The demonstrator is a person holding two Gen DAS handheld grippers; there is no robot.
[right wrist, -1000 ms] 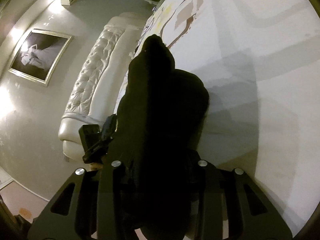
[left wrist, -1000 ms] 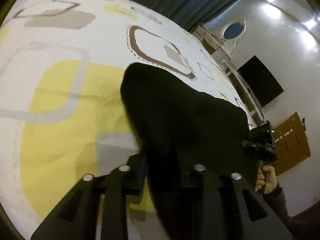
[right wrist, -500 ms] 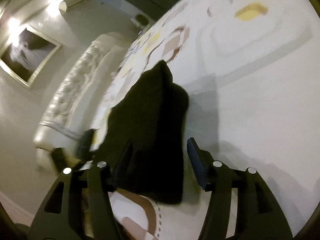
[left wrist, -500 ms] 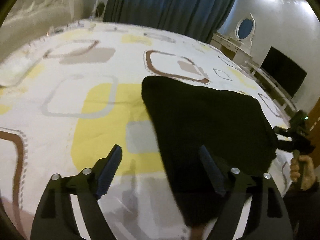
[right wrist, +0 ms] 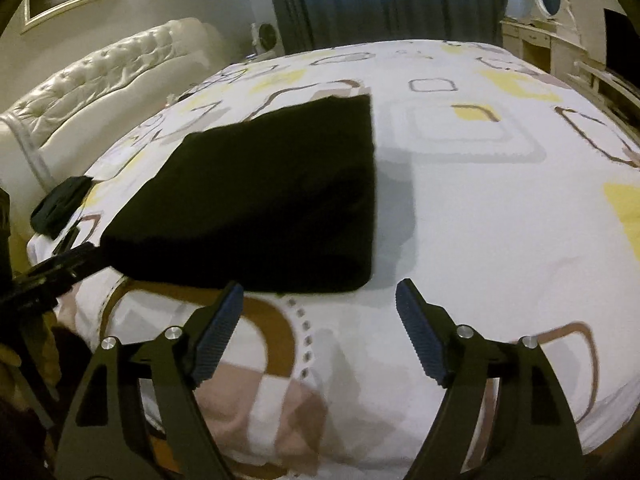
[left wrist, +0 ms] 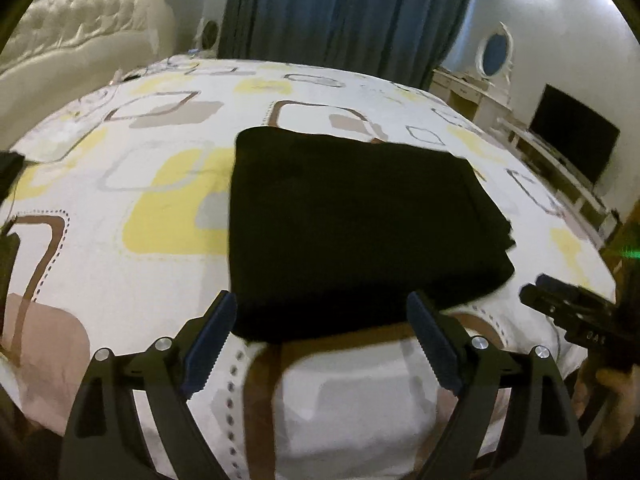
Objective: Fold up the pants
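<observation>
The black pants (left wrist: 352, 220) lie folded in a flat rectangle on the patterned bedsheet (left wrist: 168, 280). My left gripper (left wrist: 320, 304) hovers just short of the pants' near edge. Its jaws are opening and nothing sits between the blue pads (left wrist: 208, 344). In the right wrist view the same pants (right wrist: 272, 200) spread out to the upper left. My right gripper (right wrist: 320, 292) is at their near right corner, jaws opening, with only sheet between its fingers. Each gripper's dark body shows blurred at the edge of the other's view.
A white tufted headboard (right wrist: 100, 76) borders the bed on the left. Blue curtains (left wrist: 340, 12) hang behind it. A dresser with an oval mirror (left wrist: 496, 52) and a television (left wrist: 572, 136) stand to the right. A small dark item (right wrist: 60, 204) lies at the bed's left edge.
Both grippers were shut on the black fabric, then let go and drew back toward the bed's near edge. The pants dropped flat onto the sheet.
</observation>
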